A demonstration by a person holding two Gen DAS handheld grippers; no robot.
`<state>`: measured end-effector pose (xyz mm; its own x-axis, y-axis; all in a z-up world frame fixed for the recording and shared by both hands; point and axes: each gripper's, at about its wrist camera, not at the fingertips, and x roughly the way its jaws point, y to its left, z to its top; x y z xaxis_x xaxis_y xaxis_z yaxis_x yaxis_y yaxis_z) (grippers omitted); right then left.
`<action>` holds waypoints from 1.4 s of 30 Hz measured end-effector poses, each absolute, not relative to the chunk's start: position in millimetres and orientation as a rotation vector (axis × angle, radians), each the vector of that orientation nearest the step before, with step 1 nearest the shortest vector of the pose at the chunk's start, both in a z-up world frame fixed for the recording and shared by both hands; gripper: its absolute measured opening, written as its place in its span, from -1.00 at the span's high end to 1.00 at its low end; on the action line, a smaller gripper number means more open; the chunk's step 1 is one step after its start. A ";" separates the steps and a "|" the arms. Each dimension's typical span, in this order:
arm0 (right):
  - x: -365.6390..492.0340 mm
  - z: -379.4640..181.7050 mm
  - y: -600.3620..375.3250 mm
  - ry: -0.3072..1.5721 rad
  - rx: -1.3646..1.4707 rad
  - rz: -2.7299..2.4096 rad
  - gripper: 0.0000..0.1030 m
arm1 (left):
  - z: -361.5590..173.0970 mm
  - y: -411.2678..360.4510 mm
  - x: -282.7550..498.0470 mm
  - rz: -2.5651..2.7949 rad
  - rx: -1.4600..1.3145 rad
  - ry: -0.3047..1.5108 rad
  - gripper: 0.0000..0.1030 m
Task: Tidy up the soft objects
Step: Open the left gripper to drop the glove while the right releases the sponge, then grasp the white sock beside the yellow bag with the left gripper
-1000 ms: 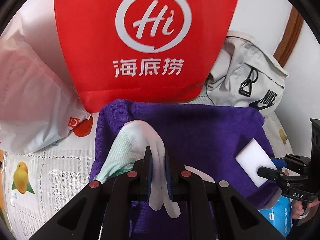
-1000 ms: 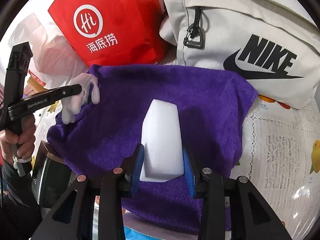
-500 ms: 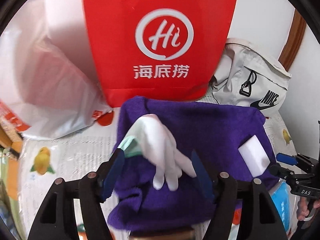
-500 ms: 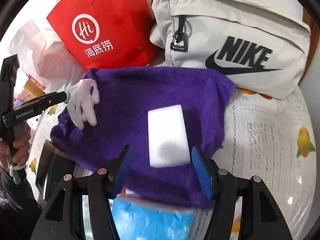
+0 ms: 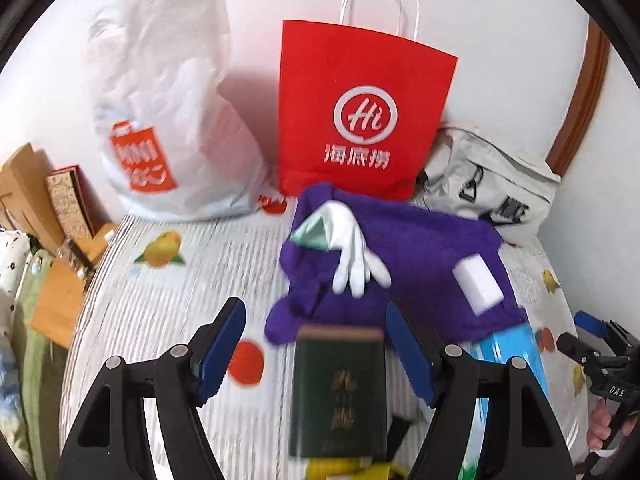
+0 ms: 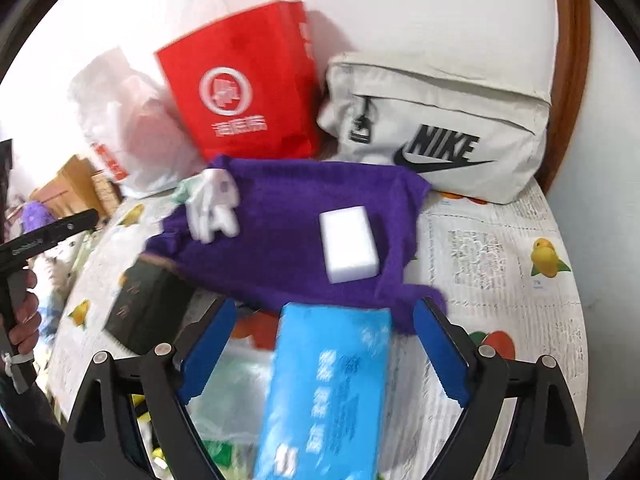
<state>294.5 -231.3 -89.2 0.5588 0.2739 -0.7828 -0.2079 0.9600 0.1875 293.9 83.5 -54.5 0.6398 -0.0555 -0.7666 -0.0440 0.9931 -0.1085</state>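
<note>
A purple towel (image 5: 420,248) lies spread on the table, also in the right wrist view (image 6: 288,232). A white glove (image 5: 348,248) with a green cuff lies on its left part and shows in the right wrist view (image 6: 212,208). A white sponge block (image 5: 476,284) lies on its right part, also in the right wrist view (image 6: 348,244). My left gripper (image 5: 316,352) is open and empty, pulled back from the towel above a dark green box (image 5: 336,392). My right gripper (image 6: 324,348) is open and empty above a blue tissue pack (image 6: 328,392).
A red paper bag (image 5: 360,112), a white plastic bag (image 5: 168,120) and a grey Nike bag (image 6: 440,128) stand behind the towel against the wall. Cardboard boxes (image 5: 36,200) sit at the far left. The fruit-print tablecloth (image 5: 168,300) covers the table.
Both grippers opened, left the glove and the sponge on the towel, and pulled back toward the near edge. The dark box and blue pack came into view.
</note>
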 end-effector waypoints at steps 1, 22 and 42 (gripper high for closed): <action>287.8 -86.9 -229.9 0.926 0.082 0.301 -0.75 | -55.1 85.5 287.3 -0.010 -0.130 0.887 -0.38; 170.1 -95.0 -233.0 0.838 0.135 0.250 -0.74 | -75.4 81.5 157.4 -0.064 -0.236 0.775 -0.38; 93.2 -111.6 -216.9 0.809 0.081 0.239 -0.74 | -148.5 20.8 83.3 -0.192 -0.107 0.963 -0.38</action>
<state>93.2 -216.9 -111.6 0.6648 0.2424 -0.7066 -0.1803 0.9700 0.1631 83.3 20.8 -148.5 0.5557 -0.2097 -0.8045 0.1144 0.9778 -0.1758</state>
